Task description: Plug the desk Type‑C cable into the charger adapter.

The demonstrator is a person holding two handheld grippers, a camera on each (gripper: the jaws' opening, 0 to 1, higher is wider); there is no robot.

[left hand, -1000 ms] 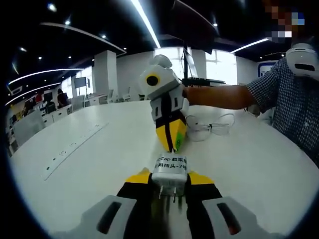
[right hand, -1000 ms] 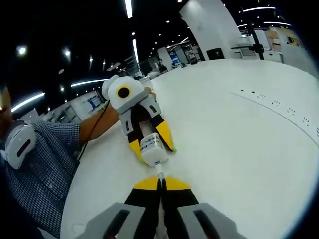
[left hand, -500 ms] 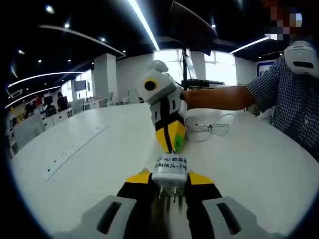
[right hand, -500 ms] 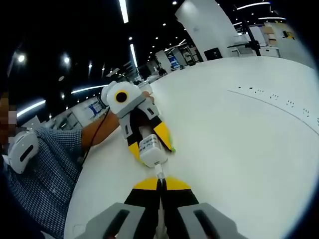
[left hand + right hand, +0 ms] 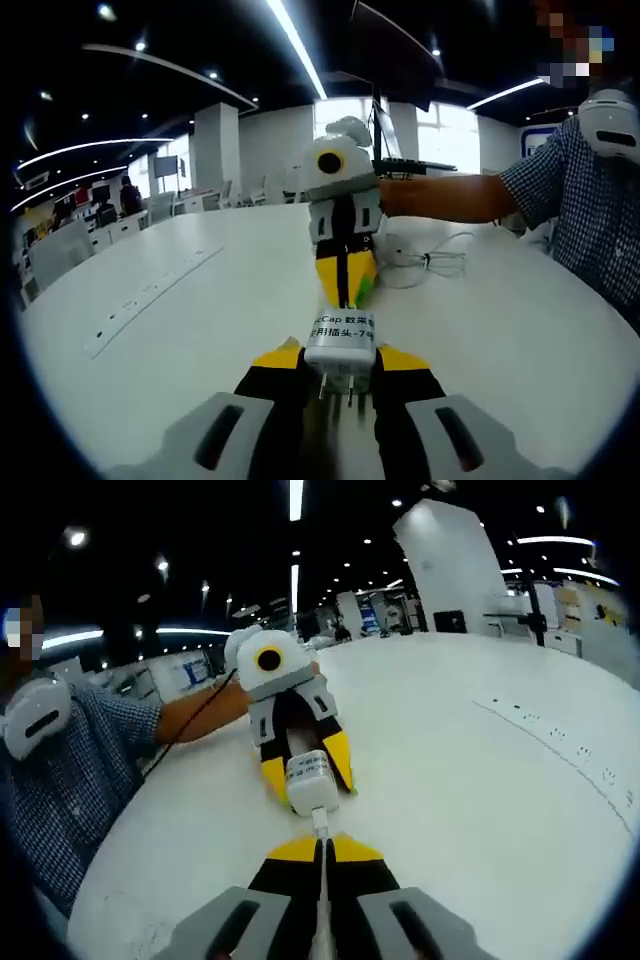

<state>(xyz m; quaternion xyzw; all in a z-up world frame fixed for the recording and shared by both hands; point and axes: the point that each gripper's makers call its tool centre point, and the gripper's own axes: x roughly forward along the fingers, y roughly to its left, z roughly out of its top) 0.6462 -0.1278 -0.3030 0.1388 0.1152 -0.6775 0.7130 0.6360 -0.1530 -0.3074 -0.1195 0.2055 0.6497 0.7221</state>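
Charger adapter (image 5: 341,340) pinched in left gripper (image 5: 340,372) | right gripper (image 5: 321,852), now straighter at 12 o'clock, pinches Type-C cable (image 5: 321,825) | we judge plug meeting port.

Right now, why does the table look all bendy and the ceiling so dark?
In the left gripper view the fisheye lens bows the white table and curves the ceiling light strips; bright windows wash out. In the right gripper view the table edge curves too, the ceiling is dark with glaring spots, and the charger adapter looks sharp.
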